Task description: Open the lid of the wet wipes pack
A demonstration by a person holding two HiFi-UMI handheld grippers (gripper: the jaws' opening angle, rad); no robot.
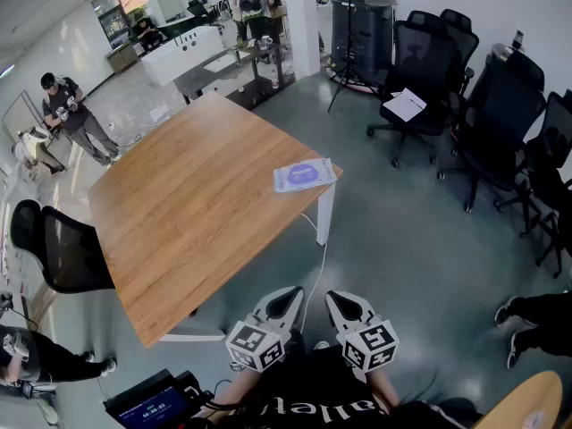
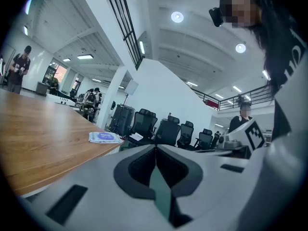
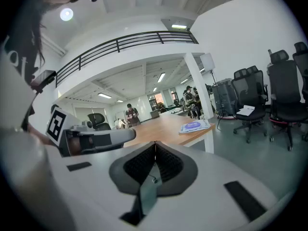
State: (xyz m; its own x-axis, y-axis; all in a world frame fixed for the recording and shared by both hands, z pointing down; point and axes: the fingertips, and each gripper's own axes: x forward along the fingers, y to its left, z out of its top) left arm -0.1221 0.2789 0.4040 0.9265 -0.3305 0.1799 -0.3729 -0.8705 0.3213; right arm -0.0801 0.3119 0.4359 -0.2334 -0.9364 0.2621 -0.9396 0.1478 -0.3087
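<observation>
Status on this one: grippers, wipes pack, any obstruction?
Left hand-held gripper and right hand-held gripper both shut, empty, held near body. Flat purple-and-white wet wipes pack untouched on wooden table, far corner. Nothing seen blocking.

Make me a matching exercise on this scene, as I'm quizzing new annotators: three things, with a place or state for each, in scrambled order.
Things:
1. wipes pack
2. paper sheet
3. left hand-held gripper

Places or states:
A. shut and empty, held short of the table
B. lying on a black chair
C. flat on the table, by its corner

Pairs: 1-C, 2-B, 3-A
</observation>
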